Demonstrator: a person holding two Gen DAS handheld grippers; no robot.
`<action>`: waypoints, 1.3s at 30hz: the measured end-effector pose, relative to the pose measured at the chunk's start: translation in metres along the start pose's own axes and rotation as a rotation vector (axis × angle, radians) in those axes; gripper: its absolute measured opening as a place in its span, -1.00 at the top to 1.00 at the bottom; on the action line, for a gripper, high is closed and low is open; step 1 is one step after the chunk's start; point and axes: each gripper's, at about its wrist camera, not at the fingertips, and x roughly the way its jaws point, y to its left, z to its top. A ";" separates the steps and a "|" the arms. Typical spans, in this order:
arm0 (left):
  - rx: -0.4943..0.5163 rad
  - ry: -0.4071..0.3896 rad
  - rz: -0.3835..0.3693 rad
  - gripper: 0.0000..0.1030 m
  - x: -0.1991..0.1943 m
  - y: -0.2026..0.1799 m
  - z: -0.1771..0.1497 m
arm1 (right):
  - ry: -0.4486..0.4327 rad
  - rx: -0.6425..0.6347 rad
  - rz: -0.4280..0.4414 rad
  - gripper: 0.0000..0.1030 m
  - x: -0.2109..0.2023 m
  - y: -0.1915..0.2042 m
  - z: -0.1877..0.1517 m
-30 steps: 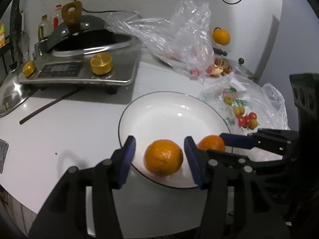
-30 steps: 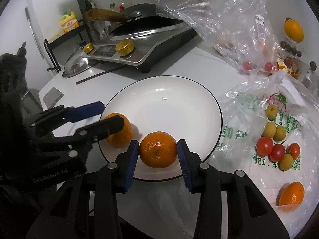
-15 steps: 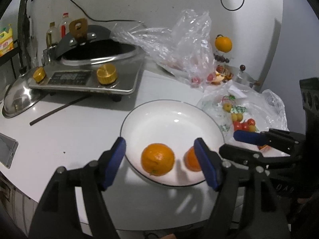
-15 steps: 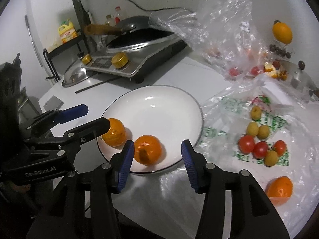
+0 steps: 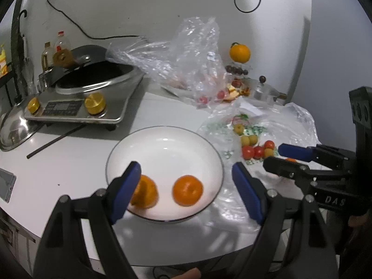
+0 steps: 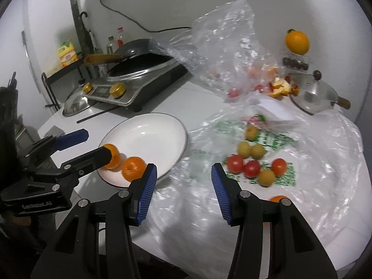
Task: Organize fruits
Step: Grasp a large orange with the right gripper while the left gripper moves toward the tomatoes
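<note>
A: Where are the round orange mandarins?

B: Two lie on the round white plate with a thin dark rim (image 5: 162,137), at its 6 o'clock edge in the left wrist view. The left mandarin (image 5: 145,194) is partly hidden behind a blue finger pad; the right mandarin (image 5: 187,190) sits just beside it, apart.

A: And the fingers?

B: The left gripper (image 5: 186,189) has its fingers spread wide, holding nothing, above the plate's near edge. The right gripper (image 6: 183,191) is also spread wide and empty, over the crinkled clear plastic bag with green print (image 6: 325,162) on the white desk (image 5: 76,160).

A: Other fruit?

B: On that bag, at 1 o'clock from the right gripper, lie small red cherry tomatoes (image 6: 252,168) and small yellow-green round fruits (image 6: 251,150), close together. A third mandarin (image 6: 277,198) peeks out behind the right finger.

A: Behind the plate?

B: A silver induction cooker with gold knobs (image 5: 76,107) at 11 o'clock.
</note>
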 end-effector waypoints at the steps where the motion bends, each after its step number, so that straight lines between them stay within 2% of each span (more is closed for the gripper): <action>1: 0.004 0.000 -0.001 -0.59 0.000 -0.003 0.000 | -0.002 0.004 -0.003 -0.01 -0.002 -0.004 -0.001; 19: 0.108 0.053 -0.004 -0.59 0.024 -0.071 0.002 | -0.020 0.102 -0.070 0.00 -0.020 -0.079 -0.027; 27: 0.144 0.077 0.007 -0.59 0.040 -0.090 0.003 | 0.032 0.120 -0.070 0.00 -0.003 -0.099 -0.037; 39: 0.193 0.107 0.008 -0.59 0.064 -0.107 0.005 | 0.109 0.100 -0.062 0.00 0.021 -0.104 -0.052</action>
